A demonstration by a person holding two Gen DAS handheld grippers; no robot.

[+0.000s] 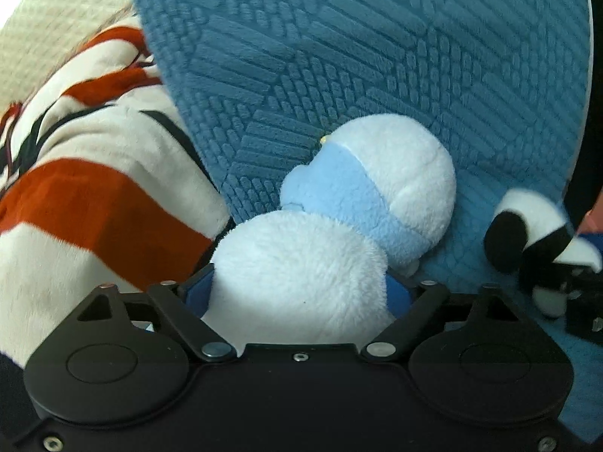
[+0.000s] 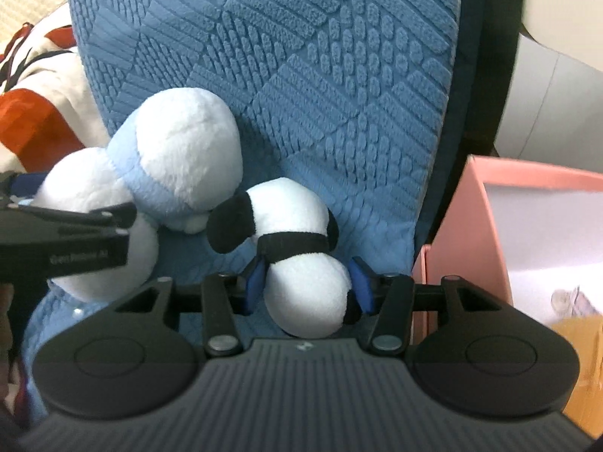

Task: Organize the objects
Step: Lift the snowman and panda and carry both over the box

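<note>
- Where our right wrist view reaches past the cushion edge, we see a pink box (image 2: pixel 486 218) standing open beside it; its pale inside shows only a small blurred thing we cannot name.
- Our left hand-held gripper (image 1: pixel 301 293) has its blue pads pressed into the round white body of a white and light-blue plush toy (image 1: pixel 369 184), closed on it as far as the stuffing allows.
- We see that toy's head, with its light-blue band, leaning against the upright blue cushion (image 1: pixel 377 56).
- Our right hand-held gripper (image 2: pixel 307 288) sits about half open around the body of a black and white panda toy (image 2: pixel 290 211); the blue pads lie at either side of the body, and we cannot tell whether they press into it.
- The panda rests on the blue quilted surface against the same cushion (image 2: pixel 301 56), touching the light-blue toy (image 2: pixel 177 158) on its left.
- To the left we see a folded blanket (image 1: pixel 94 188) in white, orange-red and black, pushed up against the cushion's edge.
- Behind the blanket lies a cream textured fabric (image 1: pixel 49 26).
</note>
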